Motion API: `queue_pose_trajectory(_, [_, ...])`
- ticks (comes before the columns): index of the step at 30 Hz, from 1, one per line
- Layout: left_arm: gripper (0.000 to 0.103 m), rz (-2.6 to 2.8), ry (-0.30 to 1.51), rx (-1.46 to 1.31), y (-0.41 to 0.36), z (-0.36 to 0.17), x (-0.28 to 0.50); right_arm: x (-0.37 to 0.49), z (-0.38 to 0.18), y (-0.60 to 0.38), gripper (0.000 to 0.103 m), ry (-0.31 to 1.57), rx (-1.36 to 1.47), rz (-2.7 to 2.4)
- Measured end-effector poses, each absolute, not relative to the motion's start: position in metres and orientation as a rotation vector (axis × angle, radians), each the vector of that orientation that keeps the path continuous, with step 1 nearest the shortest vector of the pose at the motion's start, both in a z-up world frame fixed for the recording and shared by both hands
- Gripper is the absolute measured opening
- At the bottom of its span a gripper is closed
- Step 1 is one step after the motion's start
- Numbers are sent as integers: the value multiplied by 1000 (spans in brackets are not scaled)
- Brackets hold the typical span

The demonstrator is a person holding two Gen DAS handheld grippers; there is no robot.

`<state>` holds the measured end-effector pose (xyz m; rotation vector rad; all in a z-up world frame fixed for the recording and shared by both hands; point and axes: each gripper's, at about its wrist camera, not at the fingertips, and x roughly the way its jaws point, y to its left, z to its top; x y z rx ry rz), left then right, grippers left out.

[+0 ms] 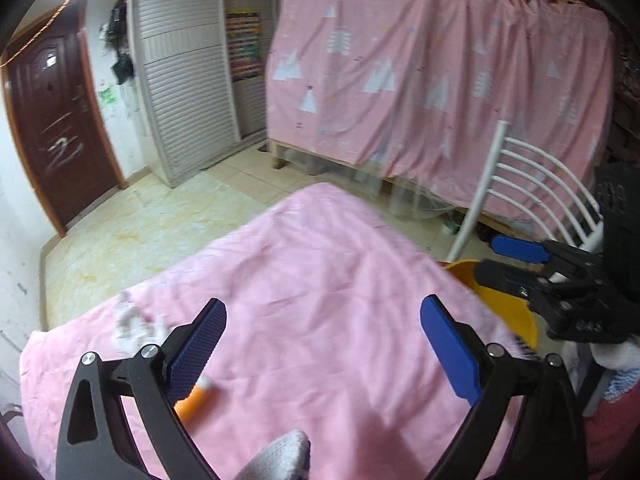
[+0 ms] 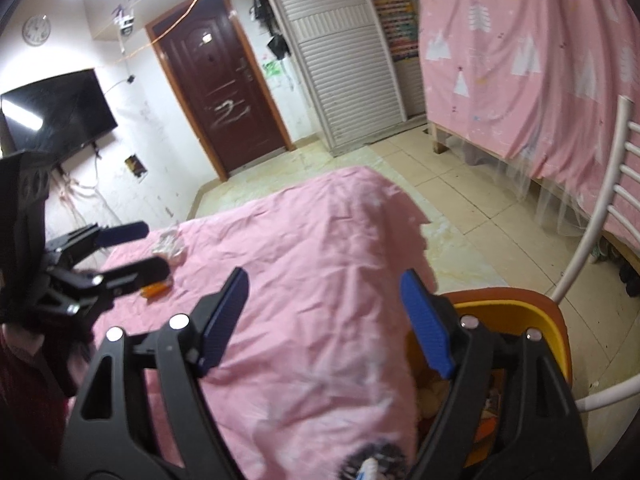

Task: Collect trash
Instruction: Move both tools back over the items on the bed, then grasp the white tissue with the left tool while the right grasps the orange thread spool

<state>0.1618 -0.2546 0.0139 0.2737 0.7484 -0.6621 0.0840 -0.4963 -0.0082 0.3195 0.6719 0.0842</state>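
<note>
Both tongs are seen spread wide with nothing held. The left tongs (image 1: pixel 322 344) are hung over the pink-covered bench (image 1: pixel 304 264), just beside an orange piece of trash (image 1: pixel 194 402) and near a crumpled white wrapper (image 1: pixel 134 326). The right tongs (image 2: pixel 326 312) are held at the bench edge, above the yellow bin (image 2: pixel 516 308).
</note>
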Motion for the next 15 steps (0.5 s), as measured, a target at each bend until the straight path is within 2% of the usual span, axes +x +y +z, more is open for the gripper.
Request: queue_pose_trajectory(15, [88,-417,817,251,-183,-9,240,127,-7,-410,83,736,207,242])
